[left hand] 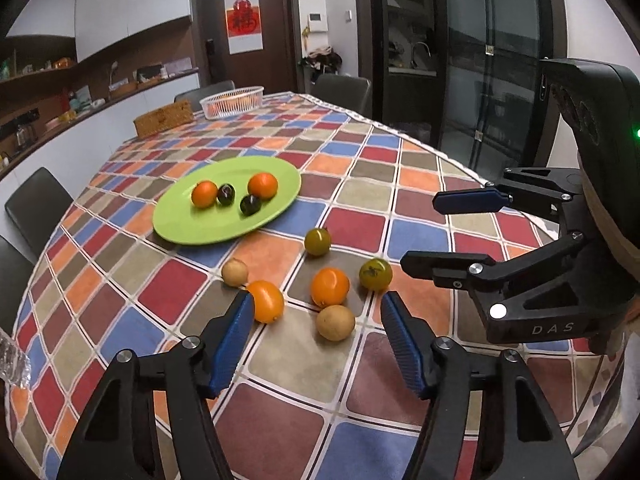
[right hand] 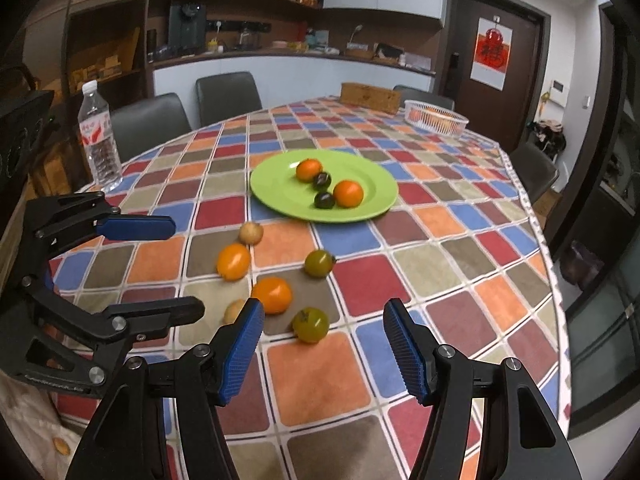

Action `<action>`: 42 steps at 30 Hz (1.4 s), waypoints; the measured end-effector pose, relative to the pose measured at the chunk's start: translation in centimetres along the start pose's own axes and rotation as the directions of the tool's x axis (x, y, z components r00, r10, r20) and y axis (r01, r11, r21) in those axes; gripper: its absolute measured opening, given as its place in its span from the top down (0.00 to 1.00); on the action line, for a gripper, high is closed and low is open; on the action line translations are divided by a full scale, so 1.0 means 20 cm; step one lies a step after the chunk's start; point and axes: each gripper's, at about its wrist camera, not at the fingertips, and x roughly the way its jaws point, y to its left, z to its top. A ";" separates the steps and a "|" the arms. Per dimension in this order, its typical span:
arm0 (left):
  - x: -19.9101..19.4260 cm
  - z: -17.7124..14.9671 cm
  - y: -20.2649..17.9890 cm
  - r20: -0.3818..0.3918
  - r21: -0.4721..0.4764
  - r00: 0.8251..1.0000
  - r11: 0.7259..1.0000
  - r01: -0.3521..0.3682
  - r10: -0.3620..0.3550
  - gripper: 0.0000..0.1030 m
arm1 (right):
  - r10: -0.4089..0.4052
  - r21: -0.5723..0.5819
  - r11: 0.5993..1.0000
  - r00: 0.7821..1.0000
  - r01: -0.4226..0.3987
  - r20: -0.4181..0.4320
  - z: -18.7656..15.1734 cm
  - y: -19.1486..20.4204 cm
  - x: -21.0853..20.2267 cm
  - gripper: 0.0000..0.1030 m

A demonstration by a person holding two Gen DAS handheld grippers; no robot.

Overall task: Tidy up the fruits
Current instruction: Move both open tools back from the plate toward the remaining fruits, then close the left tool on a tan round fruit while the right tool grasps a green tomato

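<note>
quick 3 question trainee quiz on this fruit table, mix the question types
1. How many fruits lie on the green plate?
2. True or false: the left hand-held gripper is shut on an orange.
3. Which item stands near the table edge in the right wrist view? A) water bottle B) kettle C) vase

Key:
1. Four: two orange, two dark.
2. False; both it and the right hand-held gripper are open and hold nothing.
3. A
</note>
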 end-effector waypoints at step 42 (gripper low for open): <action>0.28 -0.04 0.04 -0.147 -0.103 0.980 0.988 0.116 -0.131 0.71 | 0.114 0.055 0.993 0.980 -0.107 -0.163 -0.06 -0.02 0.35 0.71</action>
